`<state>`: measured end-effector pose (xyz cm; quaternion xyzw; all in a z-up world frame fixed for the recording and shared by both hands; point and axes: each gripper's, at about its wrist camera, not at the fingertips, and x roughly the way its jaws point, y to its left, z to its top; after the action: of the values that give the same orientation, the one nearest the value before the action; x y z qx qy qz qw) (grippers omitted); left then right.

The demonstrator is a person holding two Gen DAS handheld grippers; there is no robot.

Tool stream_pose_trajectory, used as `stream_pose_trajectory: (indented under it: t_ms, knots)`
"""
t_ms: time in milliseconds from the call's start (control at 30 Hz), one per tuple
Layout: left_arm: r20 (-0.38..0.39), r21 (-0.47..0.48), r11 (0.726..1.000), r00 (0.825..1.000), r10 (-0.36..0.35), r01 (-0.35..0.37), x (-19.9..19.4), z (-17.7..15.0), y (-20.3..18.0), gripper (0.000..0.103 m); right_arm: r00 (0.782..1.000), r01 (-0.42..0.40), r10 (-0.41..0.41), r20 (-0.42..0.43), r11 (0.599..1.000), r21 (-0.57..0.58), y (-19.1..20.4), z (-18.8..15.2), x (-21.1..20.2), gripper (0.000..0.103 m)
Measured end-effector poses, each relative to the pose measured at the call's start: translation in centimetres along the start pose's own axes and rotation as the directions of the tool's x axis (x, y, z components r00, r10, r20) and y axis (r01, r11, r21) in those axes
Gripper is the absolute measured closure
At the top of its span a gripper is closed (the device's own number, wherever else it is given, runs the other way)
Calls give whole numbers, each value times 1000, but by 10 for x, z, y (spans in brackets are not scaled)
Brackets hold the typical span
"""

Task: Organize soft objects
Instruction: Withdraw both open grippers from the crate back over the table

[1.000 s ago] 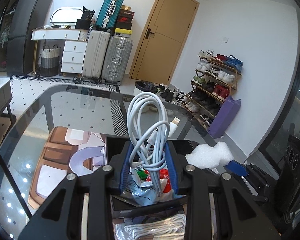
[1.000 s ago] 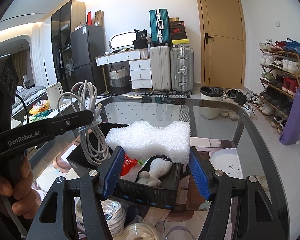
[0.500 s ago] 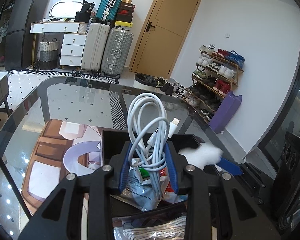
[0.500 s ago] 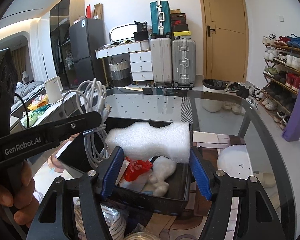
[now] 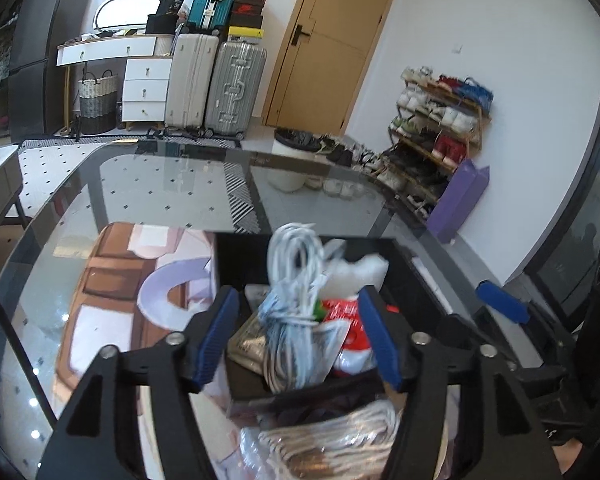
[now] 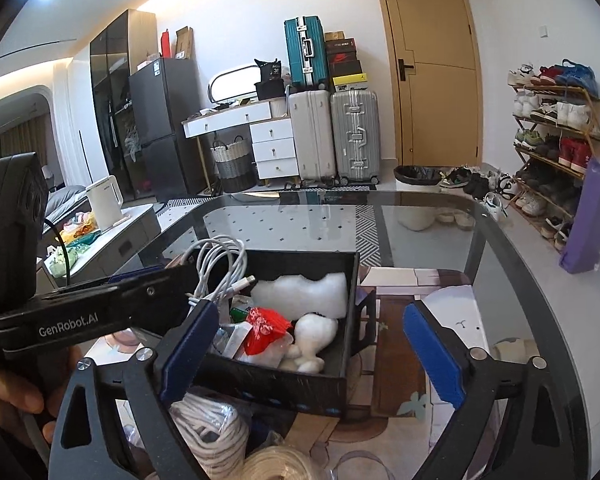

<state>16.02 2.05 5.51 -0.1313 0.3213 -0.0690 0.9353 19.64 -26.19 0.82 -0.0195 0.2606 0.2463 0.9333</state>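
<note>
A black box point(image 6: 300, 384) stands on the glass table. In it lie a white foam block point(image 6: 304, 294), a white plush toy point(image 6: 312, 332), a red packet point(image 6: 266, 330) and a coiled white cable point(image 5: 292, 312). My left gripper point(image 5: 298, 336) is open, its blue pads on either side of the cable, which rests in the box point(image 5: 324, 390). The cable also shows in the right wrist view point(image 6: 220, 268). My right gripper point(image 6: 308, 352) is open and empty, just in front of the box. The foam also shows in the left wrist view point(image 5: 352, 276).
Bagged coils of white rope point(image 6: 216, 436) lie on the glass table point(image 6: 440, 240) in front of the box. The left gripper's arm point(image 6: 84, 316) crosses the right wrist view at left. Suitcases point(image 6: 352, 136), a door and a shoe rack point(image 6: 556, 140) stand behind.
My left gripper has opened and let the cable down into the box. My right gripper has opened and dropped the foam block into the box, then drawn back.
</note>
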Motion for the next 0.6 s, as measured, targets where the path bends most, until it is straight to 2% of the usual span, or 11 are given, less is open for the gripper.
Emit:
stream_pose_trajectory:
  t_ms: [33, 100, 133, 200, 300, 600]
  knots:
    - [4, 5, 1000, 1000, 4, -4, -3, -1, -1, 24, 1000, -3, 3, -5, 1000, -2, 0, -2, -2, 4]
    - [32, 12, 999, 999, 34, -34, -11, -5, -2, 7, 1000, -7, 7, -6, 1000, 1, -1, -5, -6, 1]
    - [53, 22, 999, 997, 47, -49, -16, -8, -3, 5, 1000, -9, 9, -8, 1000, 3, -1, -8, -9, 1]
    - [85, 46, 996, 994, 69, -73, -25, -15, -4, 4, 1000, -15, 15, -21, 1000, 6, -2, -12, -12, 1]
    - [90, 47, 993, 991, 100, -105, -32, -23, -2, 0, 999, -14, 15, -32, 1000, 13, -3, -17, -19, 1]
    - [94, 109, 988, 990, 102, -112, -51, -47, -7, 0, 998, -23, 24, -51, 999, 21, 6, -35, -38, 1]
